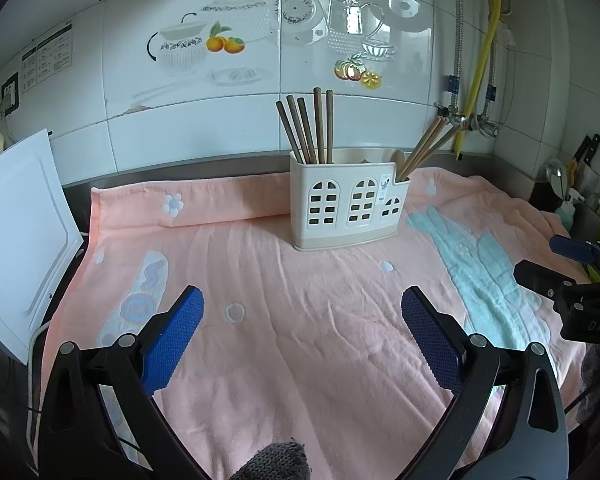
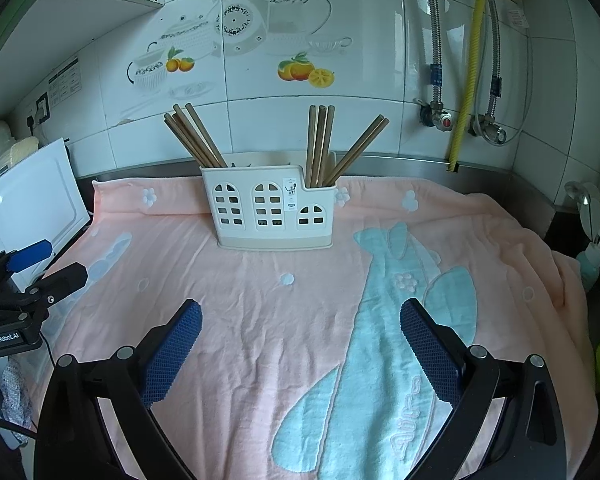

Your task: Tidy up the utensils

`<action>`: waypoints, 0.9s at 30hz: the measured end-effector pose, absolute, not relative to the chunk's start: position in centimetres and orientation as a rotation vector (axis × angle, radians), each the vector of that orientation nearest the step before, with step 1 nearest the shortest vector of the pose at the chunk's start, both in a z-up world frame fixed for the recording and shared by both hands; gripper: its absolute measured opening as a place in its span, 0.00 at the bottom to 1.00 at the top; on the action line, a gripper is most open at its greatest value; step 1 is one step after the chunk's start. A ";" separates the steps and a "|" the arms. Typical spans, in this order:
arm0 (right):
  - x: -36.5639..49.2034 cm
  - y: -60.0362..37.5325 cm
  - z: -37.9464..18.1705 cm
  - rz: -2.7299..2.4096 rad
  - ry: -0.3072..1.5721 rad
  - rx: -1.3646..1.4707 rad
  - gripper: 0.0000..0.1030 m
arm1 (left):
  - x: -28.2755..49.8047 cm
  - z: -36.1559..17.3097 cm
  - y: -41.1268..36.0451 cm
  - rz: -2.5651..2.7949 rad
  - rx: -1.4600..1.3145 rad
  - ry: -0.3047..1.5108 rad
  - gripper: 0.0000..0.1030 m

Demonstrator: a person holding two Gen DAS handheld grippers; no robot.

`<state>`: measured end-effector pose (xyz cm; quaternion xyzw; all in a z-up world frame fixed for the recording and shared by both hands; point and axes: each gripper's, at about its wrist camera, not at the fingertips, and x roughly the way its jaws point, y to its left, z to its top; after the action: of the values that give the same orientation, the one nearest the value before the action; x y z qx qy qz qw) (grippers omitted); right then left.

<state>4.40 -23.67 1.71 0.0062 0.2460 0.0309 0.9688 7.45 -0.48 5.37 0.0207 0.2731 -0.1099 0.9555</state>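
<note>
Both claws, left claw (image 1: 302,306) and right claw (image 2: 300,318), gape wide, empty.

Open pink towel (image 1: 300,340) is lying between and ahead of both grippers' spread fingers, giving free passage. Farther ahead, the cream utensil holder (image 2: 268,216) is standing in the way, wooden chopsticks (image 2: 320,144) sticking up from its end compartments.

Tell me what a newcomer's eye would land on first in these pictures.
First, the cream utensil holder with its arched window cut-outs, standing at the back of the pink towel by the tiled wall, with brown chopsticks fanning out of it. Next, the pale blue figure on the towel's right side. Both grippers, left and right, hang open and empty above the towel.
</note>
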 end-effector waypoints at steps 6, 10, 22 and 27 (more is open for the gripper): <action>4.4 -23.7 1.7 0.061 0.499 0.013 0.93 | 7.3 5.5 -0.5 -0.218 0.041 0.551 0.95; 4.4 -23.7 1.8 0.061 0.498 0.013 0.93 | 7.2 5.5 -0.5 -0.218 0.040 0.548 0.95; 4.3 -23.7 1.8 0.063 0.498 0.012 0.93 | 7.2 5.6 -0.6 -0.220 0.042 0.547 0.95; 4.3 -23.7 1.8 0.063 0.497 0.012 0.93 | 7.2 5.6 -0.6 -0.227 0.042 0.543 0.95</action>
<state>4.30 -23.69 1.80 0.0058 0.2461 0.0309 0.9687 7.18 -0.62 5.61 0.0206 0.2676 -0.1119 0.9568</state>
